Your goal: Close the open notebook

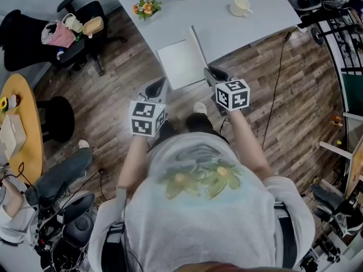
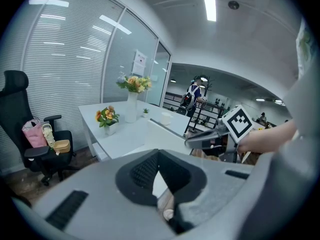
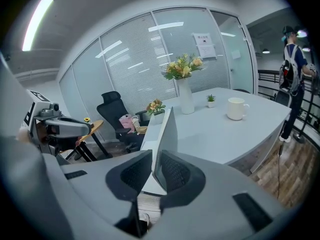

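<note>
Right tool (image 3: 154, 156) pinches thin flat grey notebook cover (image 3: 168, 131), upright; left tool (image 2: 159, 156): dark ribbed jaws together, empty.

Notebook (image 1: 180, 64): white pages, grey cover. Table (image 1: 255, 21): pale grey. Floor (image 1: 113, 72): brown wood planks. Marker cubes (image 1: 147, 118): black-and-white squares. Mug (image 1: 242, 5): cream. Flowers (image 1: 147, 6): orange, yellow. Office chair (image 1: 20, 30): black. Shirt (image 1: 198, 208): grey, yellow floral print.
</note>
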`<act>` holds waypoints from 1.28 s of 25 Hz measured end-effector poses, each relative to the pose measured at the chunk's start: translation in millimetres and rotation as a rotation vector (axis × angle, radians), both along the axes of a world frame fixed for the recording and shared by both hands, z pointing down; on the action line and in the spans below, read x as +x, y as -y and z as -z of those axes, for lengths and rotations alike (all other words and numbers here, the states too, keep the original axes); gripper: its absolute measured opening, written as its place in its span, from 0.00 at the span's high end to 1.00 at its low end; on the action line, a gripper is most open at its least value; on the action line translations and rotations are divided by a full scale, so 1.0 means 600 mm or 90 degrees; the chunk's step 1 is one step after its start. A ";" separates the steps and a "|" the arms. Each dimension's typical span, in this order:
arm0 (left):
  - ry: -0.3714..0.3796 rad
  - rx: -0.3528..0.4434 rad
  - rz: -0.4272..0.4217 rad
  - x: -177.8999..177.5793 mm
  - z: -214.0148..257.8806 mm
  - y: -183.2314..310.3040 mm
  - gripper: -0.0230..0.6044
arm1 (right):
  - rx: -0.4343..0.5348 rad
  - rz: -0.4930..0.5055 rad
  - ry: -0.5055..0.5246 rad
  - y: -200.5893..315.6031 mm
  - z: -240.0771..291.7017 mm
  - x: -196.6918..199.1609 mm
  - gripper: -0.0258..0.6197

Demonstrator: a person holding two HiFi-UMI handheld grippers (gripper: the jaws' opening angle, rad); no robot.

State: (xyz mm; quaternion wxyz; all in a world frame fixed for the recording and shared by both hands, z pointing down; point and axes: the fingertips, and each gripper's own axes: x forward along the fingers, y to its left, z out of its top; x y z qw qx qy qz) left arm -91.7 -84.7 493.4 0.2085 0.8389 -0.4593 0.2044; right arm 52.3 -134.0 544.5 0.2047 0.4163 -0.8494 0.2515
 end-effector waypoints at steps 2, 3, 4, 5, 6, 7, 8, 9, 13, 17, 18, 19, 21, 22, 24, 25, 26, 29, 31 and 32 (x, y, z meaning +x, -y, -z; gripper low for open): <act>0.000 -0.001 0.003 -0.002 -0.001 0.001 0.96 | -0.001 0.005 0.000 -0.001 0.000 -0.005 0.85; -0.001 -0.001 0.004 -0.003 -0.001 0.002 0.96 | -0.001 0.006 0.000 -0.002 0.000 -0.007 0.85; -0.001 -0.001 0.005 -0.004 -0.001 0.003 0.96 | -0.001 0.008 0.000 -0.002 0.000 -0.009 0.85; -0.002 0.000 0.007 -0.004 -0.001 0.004 0.96 | 0.000 0.009 0.000 -0.002 0.000 -0.011 0.85; -0.002 0.000 0.007 -0.004 0.000 0.004 0.96 | 0.000 0.010 0.000 -0.003 0.001 -0.012 0.85; -0.002 0.001 0.008 -0.004 0.000 0.004 0.96 | 0.000 0.012 0.001 -0.004 0.001 -0.014 0.85; -0.002 0.001 0.008 -0.004 0.000 0.004 0.96 | 0.000 0.013 0.003 -0.005 0.001 -0.015 0.85; -0.002 0.001 0.008 -0.004 0.000 0.004 0.96 | -0.001 0.015 0.004 -0.007 0.001 -0.017 0.85; -0.002 0.000 0.012 -0.009 -0.001 0.006 0.96 | -0.002 0.026 0.003 -0.010 -0.001 -0.027 0.85; -0.003 -0.001 0.017 -0.013 -0.002 0.005 0.96 | -0.004 0.037 0.005 -0.013 -0.002 -0.036 0.85; -0.003 -0.001 0.018 -0.014 -0.002 0.006 0.96 | -0.005 0.039 0.005 -0.013 -0.002 -0.039 0.85; -0.003 -0.002 0.019 -0.016 -0.002 0.006 0.96 | -0.006 0.042 0.005 -0.014 -0.003 -0.041 0.85; -0.003 -0.002 0.021 -0.018 -0.002 0.007 0.96 | -0.007 0.045 0.005 -0.014 -0.003 -0.045 0.85; -0.004 -0.002 0.021 -0.018 -0.002 0.007 0.96 | -0.007 0.047 0.006 -0.014 -0.003 -0.046 0.85; -0.006 -0.002 0.023 -0.018 -0.001 0.005 0.96 | -0.007 0.049 0.006 -0.017 -0.002 -0.048 0.85; -0.008 -0.002 0.024 -0.018 0.000 0.004 0.96 | -0.007 0.050 0.006 -0.018 -0.002 -0.049 0.85; -0.009 -0.001 0.025 -0.018 0.001 0.003 0.96 | -0.007 0.051 0.006 -0.019 -0.003 -0.050 0.85; -0.010 0.001 0.027 -0.020 0.002 0.003 0.96 | -0.008 0.055 0.006 -0.021 -0.004 -0.054 0.85; -0.009 0.000 0.028 -0.022 0.001 0.005 0.96 | -0.010 0.058 0.005 -0.020 -0.005 -0.058 0.85; -0.009 0.000 0.029 -0.023 0.001 0.005 0.96 | -0.010 0.060 0.005 -0.020 -0.005 -0.060 0.85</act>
